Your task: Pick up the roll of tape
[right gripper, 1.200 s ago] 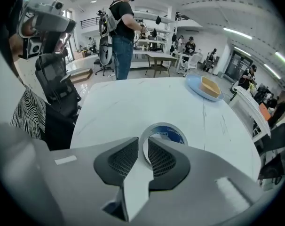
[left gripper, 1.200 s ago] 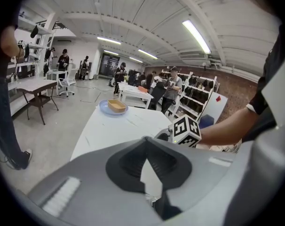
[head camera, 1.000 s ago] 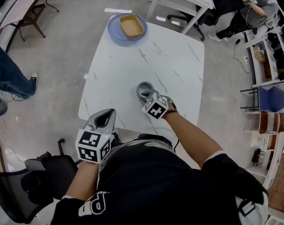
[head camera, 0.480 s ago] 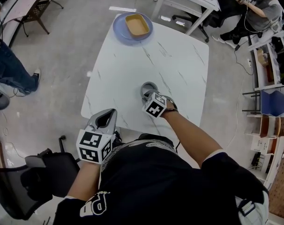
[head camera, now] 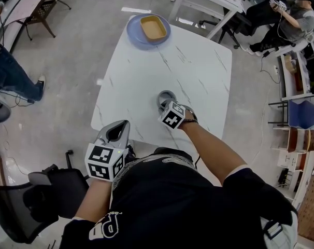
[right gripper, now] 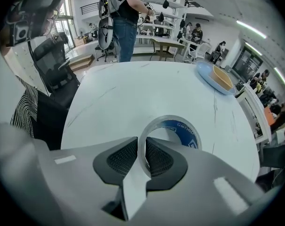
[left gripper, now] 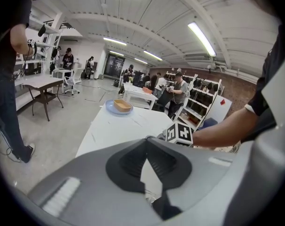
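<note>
Where the worktop (head camera: 146,71) nears its front edge, right tool (head camera: 163,104) pinches the tape roll's (right gripper: 174,128) near wall. Left tool (head camera: 115,132) at the worktop's near-left corner, jaws pressed together, empty.

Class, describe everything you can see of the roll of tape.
The roll of tape is a ring of clear, glossy tape wound on a blue core with white print. It seems to lie flat, hole upward, on the white marbled table, near the person's edge. The right gripper is shut on its near wall, one jaw inside the hole and one outside. Nothing else touches it.
</note>
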`<action>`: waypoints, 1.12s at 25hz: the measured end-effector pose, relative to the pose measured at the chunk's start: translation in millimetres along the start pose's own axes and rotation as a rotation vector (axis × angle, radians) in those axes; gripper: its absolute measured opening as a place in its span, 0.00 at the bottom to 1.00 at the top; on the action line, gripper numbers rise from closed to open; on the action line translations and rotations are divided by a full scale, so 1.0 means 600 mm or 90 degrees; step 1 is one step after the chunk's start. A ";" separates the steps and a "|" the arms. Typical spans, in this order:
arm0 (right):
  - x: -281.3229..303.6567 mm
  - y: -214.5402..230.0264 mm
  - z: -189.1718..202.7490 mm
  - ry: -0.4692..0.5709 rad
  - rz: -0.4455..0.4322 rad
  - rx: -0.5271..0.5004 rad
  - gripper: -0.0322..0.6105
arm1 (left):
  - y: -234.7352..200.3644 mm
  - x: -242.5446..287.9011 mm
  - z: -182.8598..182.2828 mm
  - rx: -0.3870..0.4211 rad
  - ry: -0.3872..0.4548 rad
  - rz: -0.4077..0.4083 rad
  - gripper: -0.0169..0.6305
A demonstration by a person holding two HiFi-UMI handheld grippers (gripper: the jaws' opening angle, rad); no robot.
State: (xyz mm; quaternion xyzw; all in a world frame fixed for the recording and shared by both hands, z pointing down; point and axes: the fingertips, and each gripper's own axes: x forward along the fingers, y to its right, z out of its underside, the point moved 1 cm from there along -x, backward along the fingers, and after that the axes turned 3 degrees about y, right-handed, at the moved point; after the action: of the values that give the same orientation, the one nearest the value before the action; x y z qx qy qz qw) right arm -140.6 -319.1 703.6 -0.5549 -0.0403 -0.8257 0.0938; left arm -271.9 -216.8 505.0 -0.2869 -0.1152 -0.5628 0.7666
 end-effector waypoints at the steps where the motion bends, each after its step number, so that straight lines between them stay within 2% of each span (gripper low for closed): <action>1: -0.002 0.000 0.000 -0.003 0.000 -0.001 0.13 | 0.001 0.000 -0.001 0.001 0.000 0.002 0.11; 8: -0.030 -0.006 -0.001 0.005 -0.010 0.016 0.13 | 0.003 0.003 -0.004 0.012 0.001 0.019 0.11; 17: -0.109 -0.013 -0.023 0.092 0.022 0.081 0.13 | 0.029 0.024 -0.022 0.052 -0.002 0.070 0.11; 28: -0.285 -0.011 -0.044 0.307 0.068 0.249 0.12 | 0.092 0.053 -0.051 0.111 -0.008 0.131 0.11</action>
State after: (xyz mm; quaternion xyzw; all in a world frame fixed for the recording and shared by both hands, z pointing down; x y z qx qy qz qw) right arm -103.4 -298.3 535.8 -0.3161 -0.1461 -0.9037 0.2491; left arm -214.1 -248.0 479.0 -0.2333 -0.1384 -0.4674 0.8414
